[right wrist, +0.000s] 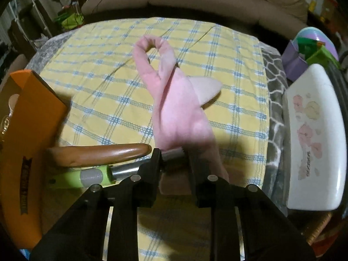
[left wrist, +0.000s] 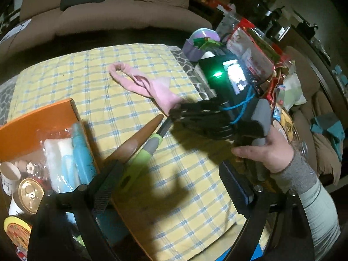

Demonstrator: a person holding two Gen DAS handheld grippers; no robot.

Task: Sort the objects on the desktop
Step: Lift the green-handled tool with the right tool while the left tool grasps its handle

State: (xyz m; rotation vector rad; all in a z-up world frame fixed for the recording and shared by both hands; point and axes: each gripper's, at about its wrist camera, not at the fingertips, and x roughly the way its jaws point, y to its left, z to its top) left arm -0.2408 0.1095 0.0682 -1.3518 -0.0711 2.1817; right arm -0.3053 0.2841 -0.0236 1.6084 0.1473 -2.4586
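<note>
A pink cloth [right wrist: 174, 100] lies on the yellow checked tablecloth [right wrist: 104, 82]; it also shows in the left wrist view [left wrist: 150, 84]. A green-handled tool [right wrist: 91, 176] with a metal shaft and a brown wooden handle [right wrist: 104, 153] lie beside an orange box [right wrist: 32, 130]. My right gripper [right wrist: 175, 158] has its fingers either side of the cloth's near end and the tool's metal shaft; it also shows in the left wrist view [left wrist: 180, 111]. My left gripper [left wrist: 171, 187] is open and empty above the cloth, by the tool's green handle [left wrist: 139, 158].
The orange box [left wrist: 39, 121] holds a blue bottle [left wrist: 81, 152], a gold-lidded can [left wrist: 30, 195] and packets. A white box [right wrist: 315, 139] stands right, with a purple container [right wrist: 298, 58] and snack bags [left wrist: 250, 50] behind. A sofa [left wrist: 108, 10] is beyond the table.
</note>
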